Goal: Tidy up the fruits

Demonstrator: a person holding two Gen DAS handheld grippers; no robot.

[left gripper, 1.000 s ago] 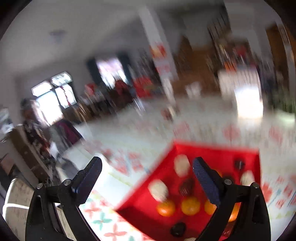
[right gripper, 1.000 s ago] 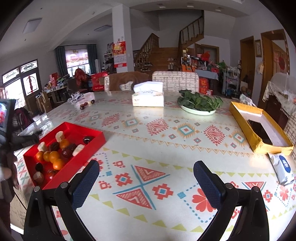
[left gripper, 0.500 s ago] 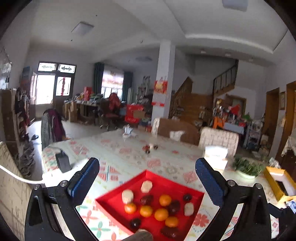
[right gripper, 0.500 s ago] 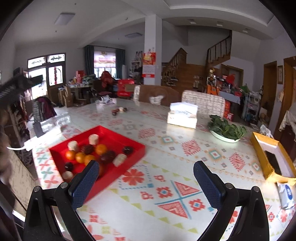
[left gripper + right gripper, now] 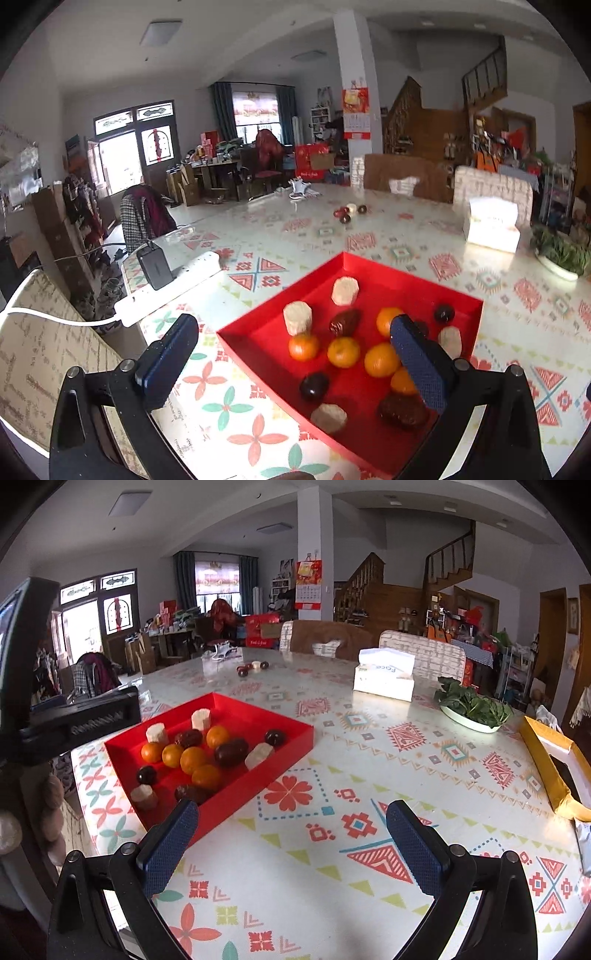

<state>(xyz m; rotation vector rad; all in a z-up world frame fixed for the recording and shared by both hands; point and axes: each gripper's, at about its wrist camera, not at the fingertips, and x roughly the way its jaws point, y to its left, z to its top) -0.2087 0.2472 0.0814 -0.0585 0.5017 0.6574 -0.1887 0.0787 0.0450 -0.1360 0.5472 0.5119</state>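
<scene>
A red tray (image 5: pixel 413 275) (image 5: pixel 295 731) sits on the patterned table and holds several oranges (image 5: pixel 343 352) (image 5: pixel 193 759), dark dates (image 5: pixel 345 322) (image 5: pixel 231 752), dark plums (image 5: pixel 314 386) and pale cut pieces (image 5: pixel 297 318) (image 5: pixel 200 719). My left gripper (image 5: pixel 293 363) is open above the tray's near left corner, nothing between its fingers. My right gripper (image 5: pixel 291 843) is open over bare tablecloth, right of the tray. A few more dark fruits and a pale piece (image 5: pixel 349 212) (image 5: pixel 253 667) lie loose at the table's far side.
A white power strip with a black charger (image 5: pixel 162 271) lies at the table's left edge. A tissue box (image 5: pixel 384 679), a plate of greens (image 5: pixel 472 710) and a yellow box (image 5: pixel 557 764) stand to the right. Chairs line the far side.
Both views have swung and steadied. The left gripper has dropped closer over the tray. The right gripper has shifted toward the tray, which now looms larger at left.
</scene>
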